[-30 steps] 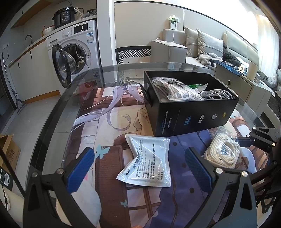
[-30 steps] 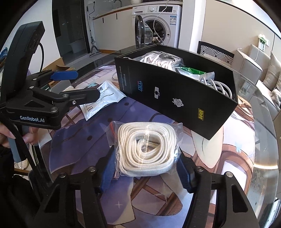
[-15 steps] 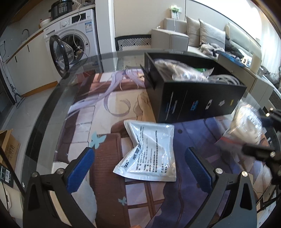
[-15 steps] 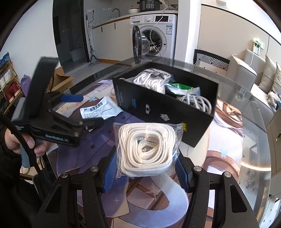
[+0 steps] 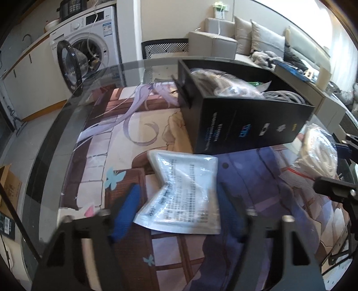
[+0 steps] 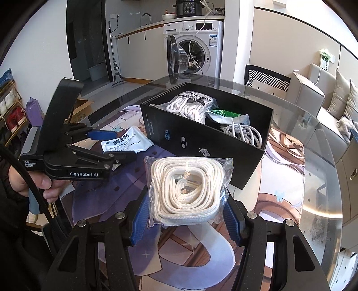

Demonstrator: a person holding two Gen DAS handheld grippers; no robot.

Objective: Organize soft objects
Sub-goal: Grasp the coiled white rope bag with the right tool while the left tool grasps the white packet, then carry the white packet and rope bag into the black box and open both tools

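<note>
R tool (image 6: 186, 220) clamped on clear bag of coiled white rope (image 6: 186, 181), lifted off surface, near black open cardboard box (image 6: 201, 143). Step: carry to box; next needs lift over wall, release. L tool (image 5: 176, 208) jaws just been closing around flat white printed sachet (image 5: 181, 194); contact unclear.

Round glass table (image 6: 308, 138) occupies the foreground; a printed illustrated mat (image 5: 138, 125) lies beneath the glass. At 12 o'clock in the right wrist view: a white front-loading washing machine (image 6: 201, 44) with its door (image 6: 173, 60) swung open, set under a pale countertop (image 6: 143, 28) carrying a dark cooker (image 6: 189, 7). At 10 o'clock: a dark doorway (image 6: 87, 40) with a mop (image 6: 115, 67) leaning beside it. At 2 o'clock: a beige sofa (image 6: 313, 94) with cushions and a patterned chair back (image 6: 266, 77). Walls are off-white. Floor is pale tile. Daylight enters from the upper right in the left wrist view.
</note>
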